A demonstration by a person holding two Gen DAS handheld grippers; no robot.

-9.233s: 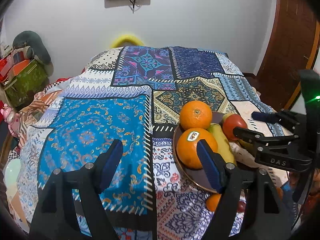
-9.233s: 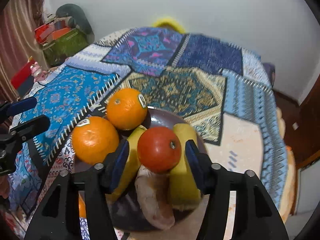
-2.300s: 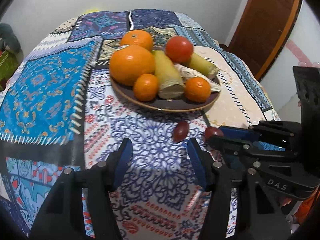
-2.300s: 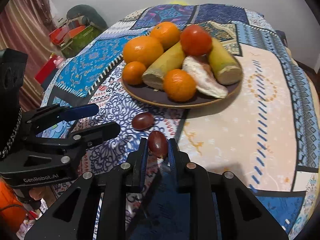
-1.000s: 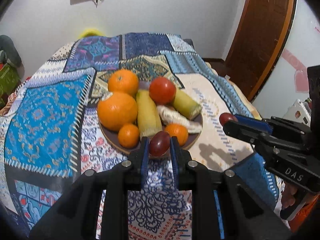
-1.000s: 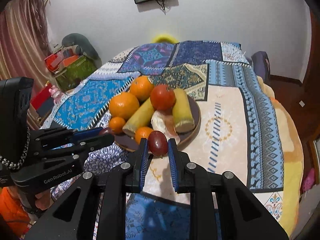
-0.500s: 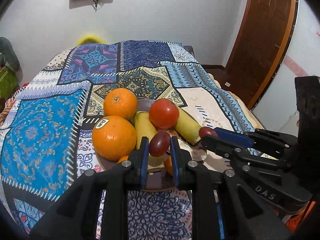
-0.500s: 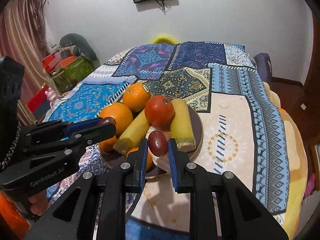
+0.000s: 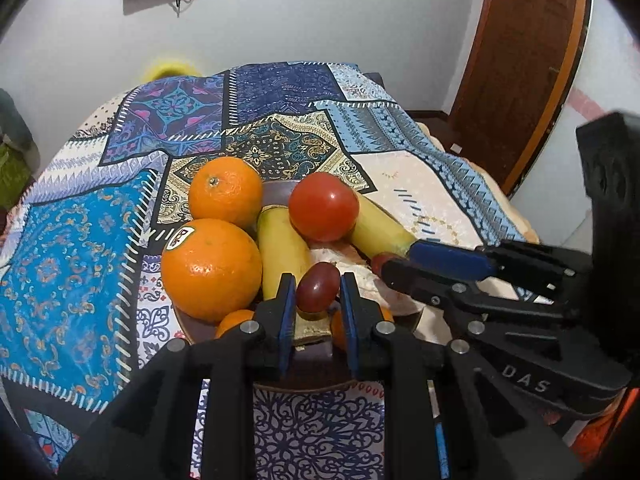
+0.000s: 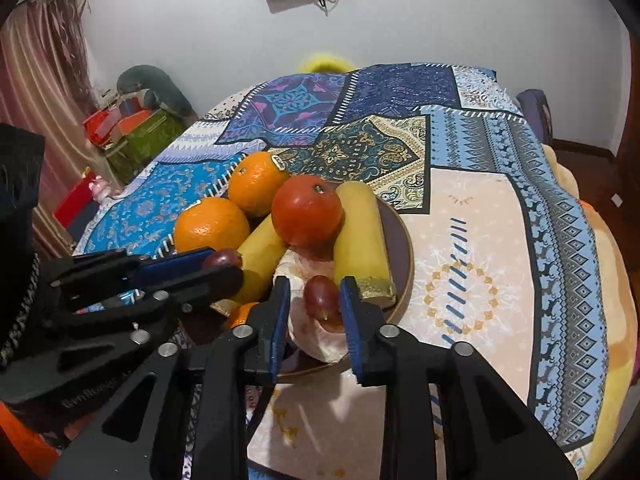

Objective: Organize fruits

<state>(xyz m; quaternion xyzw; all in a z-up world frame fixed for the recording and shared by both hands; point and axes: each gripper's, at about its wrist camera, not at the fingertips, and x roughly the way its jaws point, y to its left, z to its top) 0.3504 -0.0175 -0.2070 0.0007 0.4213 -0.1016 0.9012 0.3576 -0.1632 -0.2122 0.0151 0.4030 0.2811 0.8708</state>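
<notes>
My left gripper (image 9: 316,304) matte black plastic, blue pads inside both fingers (image 9: 286,320), silver screw heads along the linkage, my right gripper (image 10: 314,312) same build, white DAS lettering on its side, faint GenRobot lettering on the left's.

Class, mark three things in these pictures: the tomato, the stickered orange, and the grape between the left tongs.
tomato (image 9: 323,206): left wrist view, middle of its red skin.
stickered orange (image 9: 210,268): left wrist view, centre of peel.
grape (image 9: 317,287): left wrist view, its exposed middle.
</notes>
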